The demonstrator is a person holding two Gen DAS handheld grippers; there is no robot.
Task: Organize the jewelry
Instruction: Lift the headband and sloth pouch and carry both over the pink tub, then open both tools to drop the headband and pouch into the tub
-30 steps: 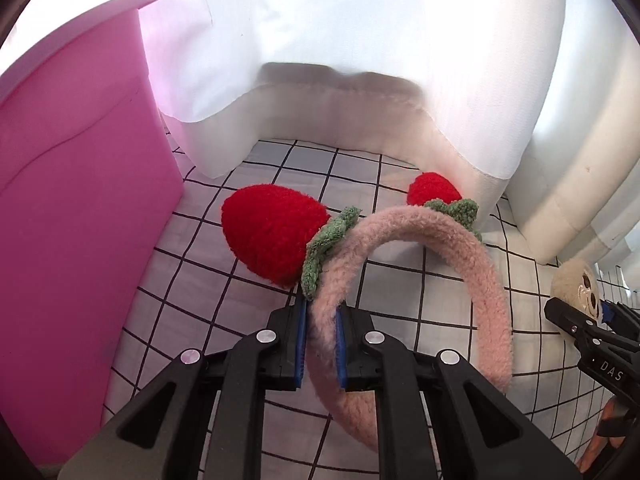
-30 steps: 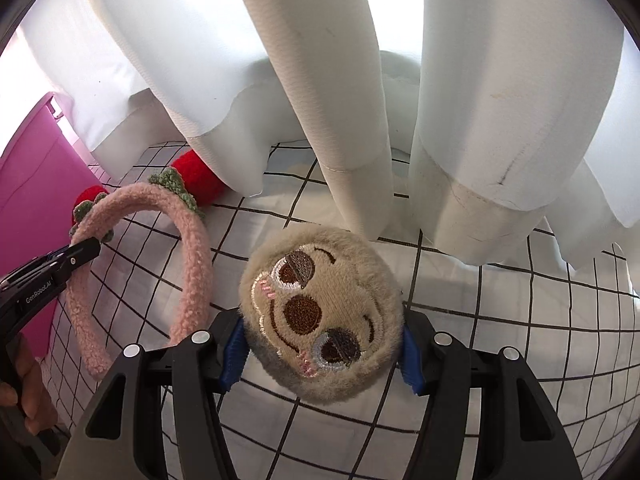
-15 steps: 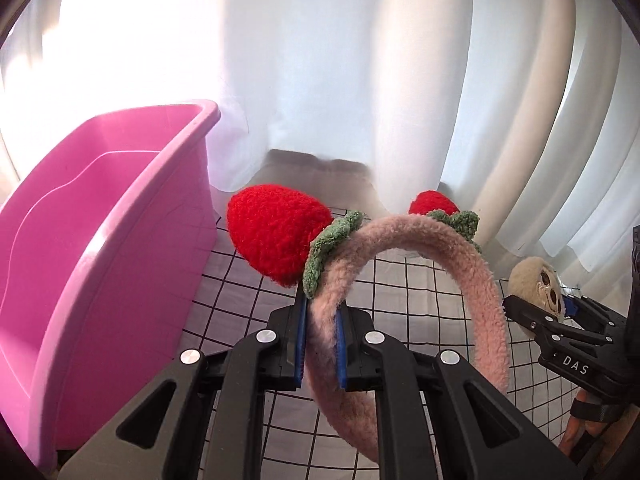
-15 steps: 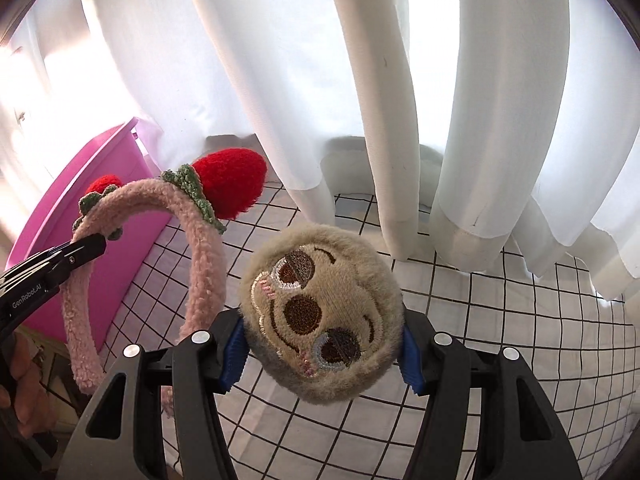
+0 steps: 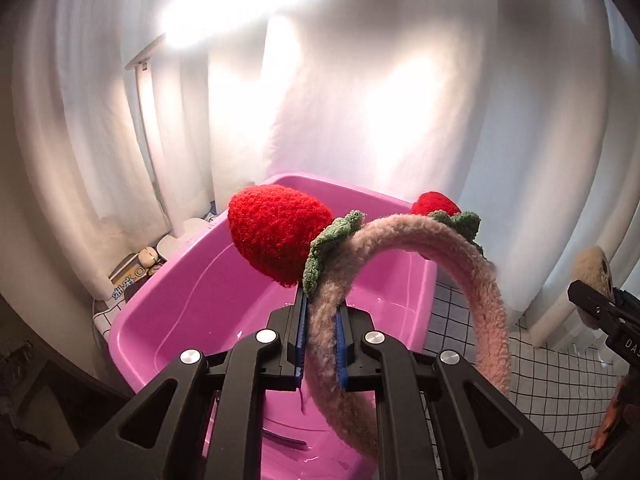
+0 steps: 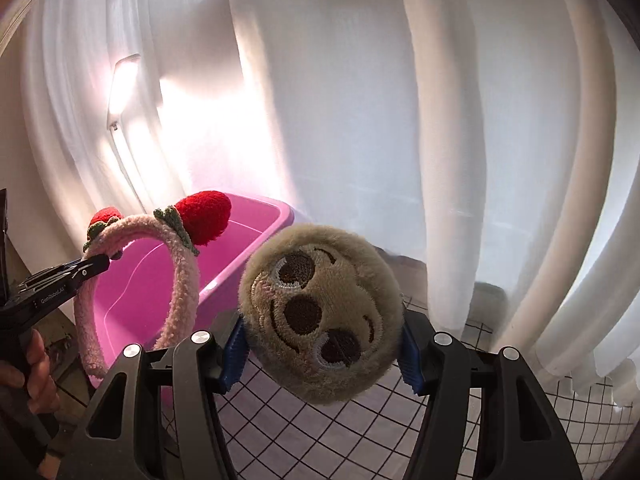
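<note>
two items held aloft. left hand-held gripper (image 5: 320, 344) clamps the pink headband (image 5: 436, 268) by one leg, poised over the pink tub (image 5: 192, 300), likely for dropping in. right hand-held gripper (image 6: 320, 356) squeezes the plush face (image 6: 320, 312), tub at 10 o'clock.

Fuzzy fleece headband (image 5: 420, 240); glossy smooth plastic tub (image 5: 192, 304); plush embroidered sloth face (image 6: 320, 312); matt sheer cloth curtain (image 6: 360, 100).

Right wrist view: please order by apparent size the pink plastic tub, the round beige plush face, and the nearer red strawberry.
1. Pink plastic tub; partly hidden.
2. Round beige plush face; very near the camera, so unsure against the tub.
3. Red strawberry.
</note>
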